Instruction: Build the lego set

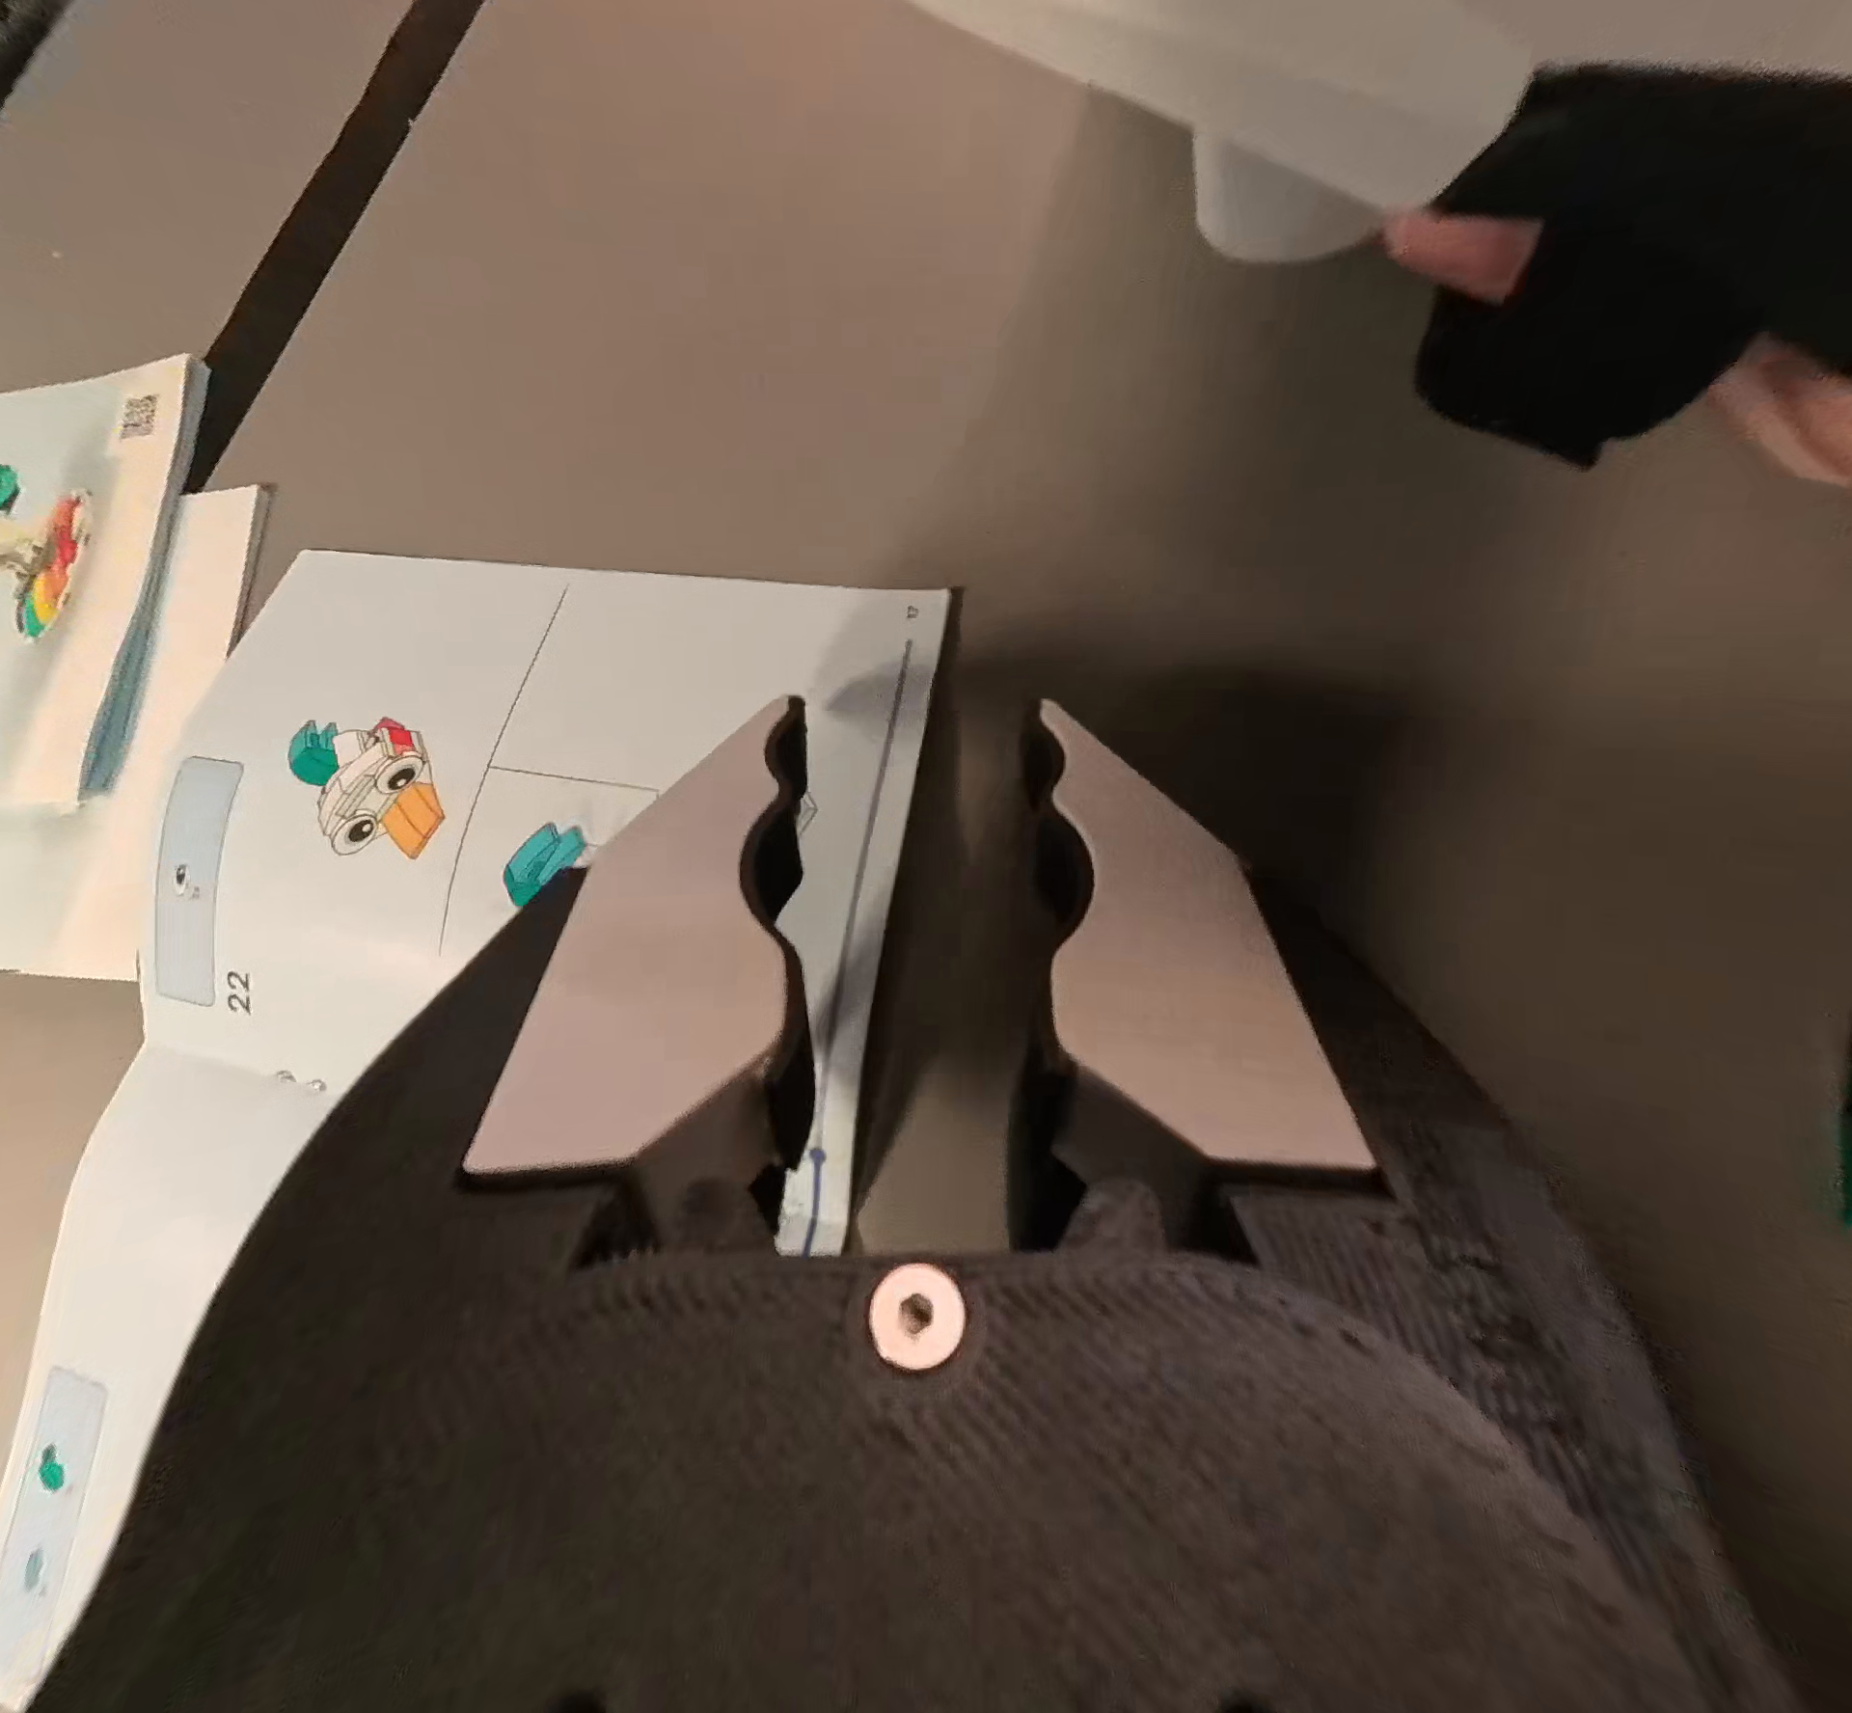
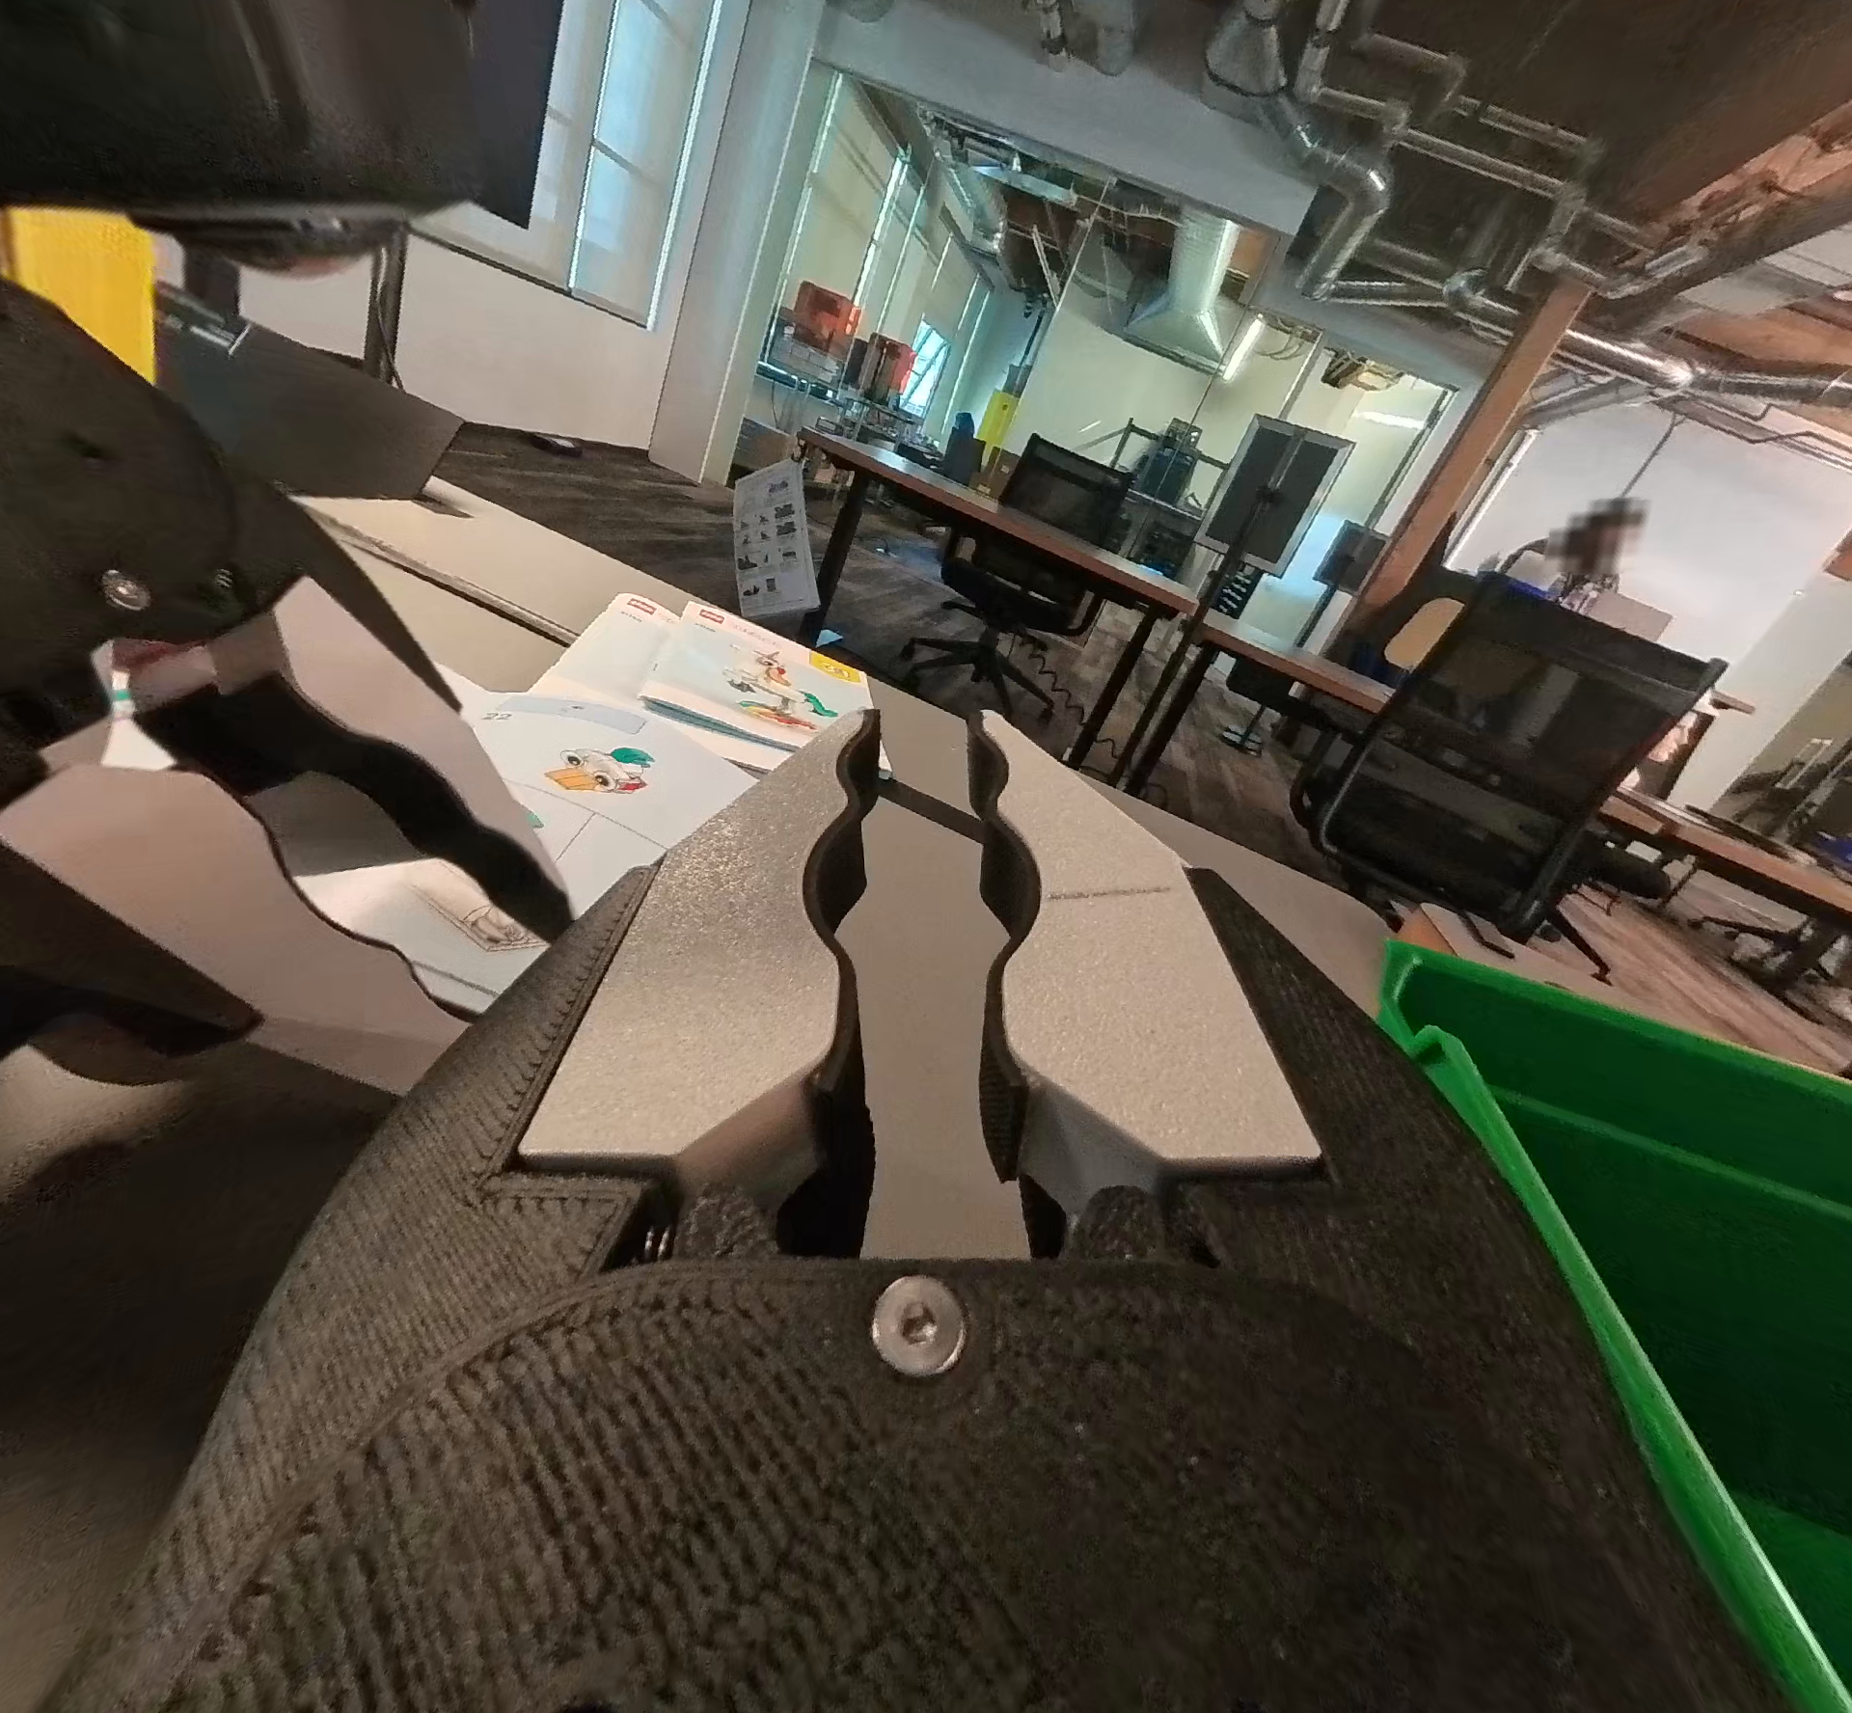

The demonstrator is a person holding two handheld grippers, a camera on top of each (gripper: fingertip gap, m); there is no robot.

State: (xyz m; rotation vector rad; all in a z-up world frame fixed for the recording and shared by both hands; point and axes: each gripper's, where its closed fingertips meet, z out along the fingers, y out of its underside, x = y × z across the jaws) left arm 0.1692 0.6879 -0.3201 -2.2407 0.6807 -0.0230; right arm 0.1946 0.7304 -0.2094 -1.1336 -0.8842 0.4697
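- Two claws appear across the views, both spread apart and holding nothing.
- Left wrist view: the left claw (image 1: 917,743) hangs over the grey counter (image 1: 702,312), its jaws parted above the right edge of an open instruction booklet (image 1: 481,763) whose page pictures a small white bird with an orange beak. A second, closed booklet (image 1: 90,583) lies just beside it at the left edge. At upper right a person's hand (image 1: 1624,262) in a black fingerless glove grips a white handle (image 1: 1253,62); this view alone shows it. No loose bricks can be seen.
- Right wrist view: the right claw (image 2: 922,738) points level across the counter (image 2: 1283,913), jaws parted on bare air. The left claw (image 2: 331,823) shows at the left, above the open booklet (image 2: 601,773). A green bin (image 2: 1654,1214), seen only here, stands just right of the claw.
- Beyond the counter: long desks (image 2: 1002,502), black mesh chairs (image 2: 1483,753), tall windows, exposed ceiling ducts (image 2: 1333,162).
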